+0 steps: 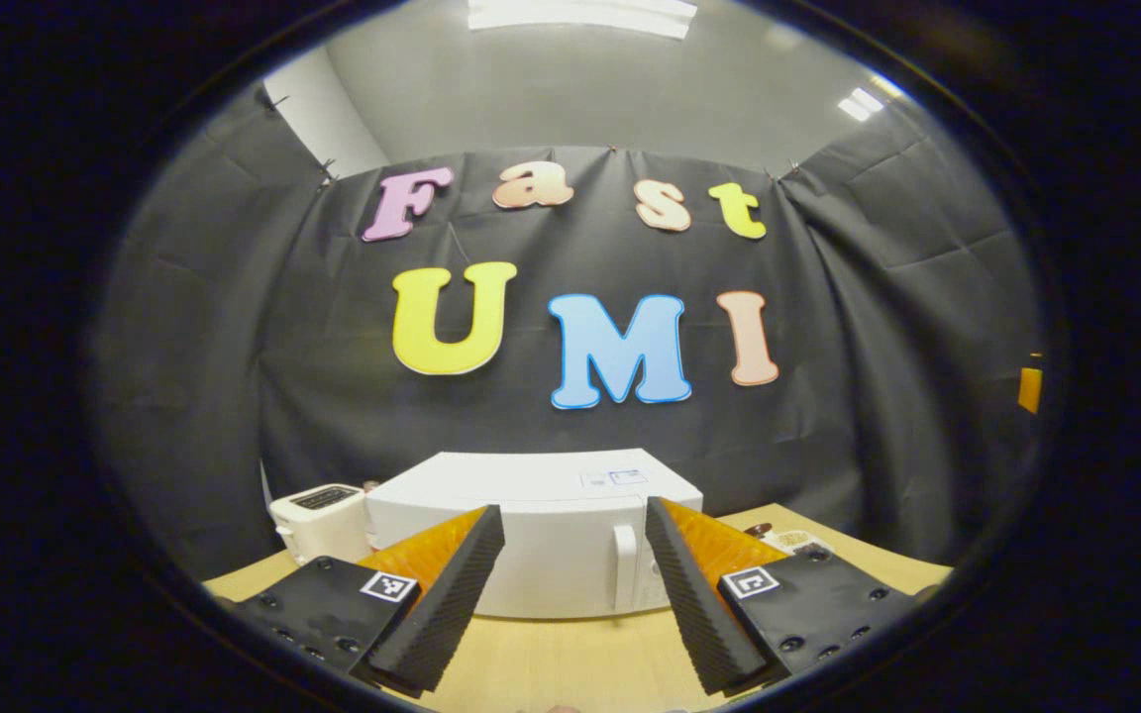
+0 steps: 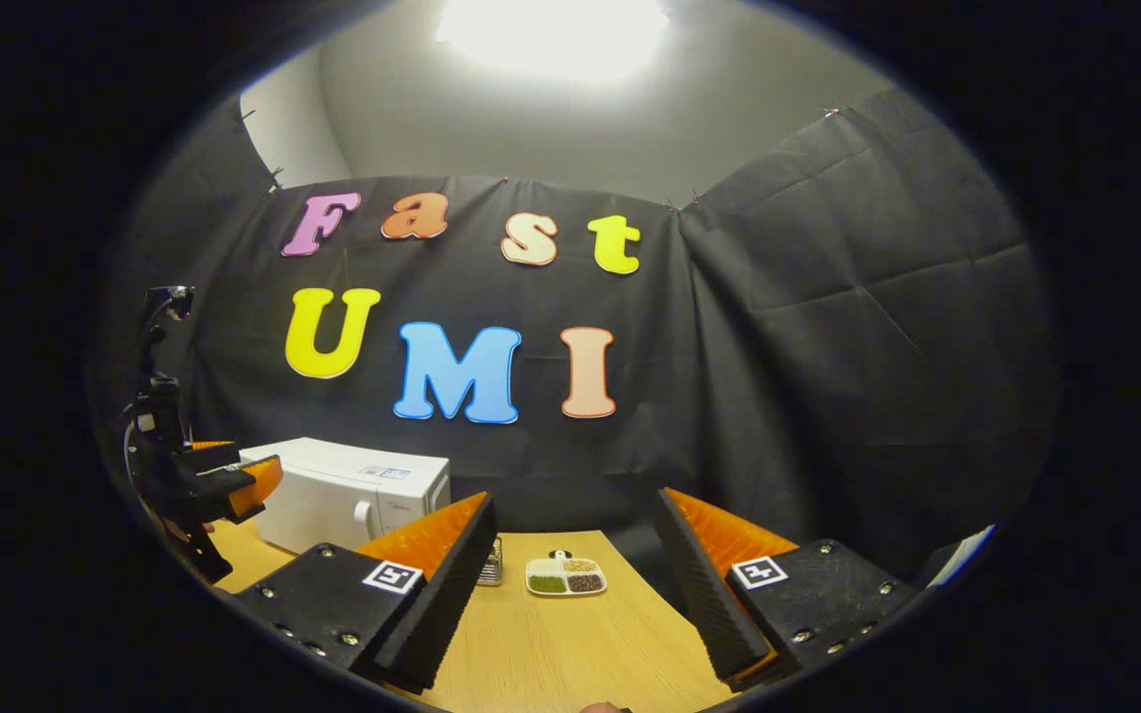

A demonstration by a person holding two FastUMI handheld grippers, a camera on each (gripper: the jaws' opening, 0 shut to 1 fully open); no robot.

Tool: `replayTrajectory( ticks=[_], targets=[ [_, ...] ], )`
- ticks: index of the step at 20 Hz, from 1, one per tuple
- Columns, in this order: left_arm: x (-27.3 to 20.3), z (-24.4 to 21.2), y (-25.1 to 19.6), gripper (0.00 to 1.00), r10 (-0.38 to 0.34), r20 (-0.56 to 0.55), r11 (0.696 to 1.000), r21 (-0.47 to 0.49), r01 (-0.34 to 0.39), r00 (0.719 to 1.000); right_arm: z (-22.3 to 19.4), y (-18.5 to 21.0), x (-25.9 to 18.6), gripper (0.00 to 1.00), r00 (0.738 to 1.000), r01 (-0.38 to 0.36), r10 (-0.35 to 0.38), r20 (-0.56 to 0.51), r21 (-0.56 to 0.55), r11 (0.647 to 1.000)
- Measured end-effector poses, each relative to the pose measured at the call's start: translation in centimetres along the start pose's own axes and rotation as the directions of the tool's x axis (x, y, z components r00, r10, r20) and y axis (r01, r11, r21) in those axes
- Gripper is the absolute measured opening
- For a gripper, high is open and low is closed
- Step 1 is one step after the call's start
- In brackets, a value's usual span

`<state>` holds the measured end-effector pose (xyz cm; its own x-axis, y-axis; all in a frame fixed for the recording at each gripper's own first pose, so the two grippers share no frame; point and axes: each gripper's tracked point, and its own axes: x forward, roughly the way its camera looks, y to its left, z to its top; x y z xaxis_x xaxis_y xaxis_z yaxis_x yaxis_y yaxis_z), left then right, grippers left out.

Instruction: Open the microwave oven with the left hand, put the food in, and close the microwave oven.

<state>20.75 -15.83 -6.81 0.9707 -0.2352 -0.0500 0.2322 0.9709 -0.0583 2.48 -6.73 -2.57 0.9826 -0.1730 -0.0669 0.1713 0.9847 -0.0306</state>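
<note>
- Left gripper view: left gripper (image 1: pixel 570 584), fingers spread and holding nothing, is facing the closed microwave oven (image 1: pixel 531 535); its door handle (image 1: pixel 623 566) likely needs grasping next.
- Right gripper view: right gripper (image 2: pixel 570 584) is hanging agape, empty, over the table (image 2: pixel 570 654), with the food tray (image 2: pixel 566 576) lying ahead, beside the oven.

microwave (image 1: pixel 541 535) lower corners hidden behind finger pads (image 1: pixel 452 594), food tray (image 2: pixel 566 576) contents too small to identify — toaster (image 1: pixel 318 520) partly hidden
</note>
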Motion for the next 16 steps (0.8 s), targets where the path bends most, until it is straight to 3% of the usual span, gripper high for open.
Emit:
replayTrajectory(
  ticks=[8, 16],
  targets=[
    [9.5, -6.9, -4.0, 0.96, -0.107, -0.081, 0.993, 0.043, 0.111, 0.991, -1.4, -1.2, 0.6, 0.98, 0.985, 0.167, -0.167, -0.051, -0.004, 0.986],
    [13.9, -14.4, -6.1, 0.96, -0.127, -0.22, 0.99, 0.029, 0.137, 0.967, -1.4, -2.8, -0.6, 0.98, 0.964, 0.254, -0.256, -0.064, -0.05, 0.966]
  ],
)
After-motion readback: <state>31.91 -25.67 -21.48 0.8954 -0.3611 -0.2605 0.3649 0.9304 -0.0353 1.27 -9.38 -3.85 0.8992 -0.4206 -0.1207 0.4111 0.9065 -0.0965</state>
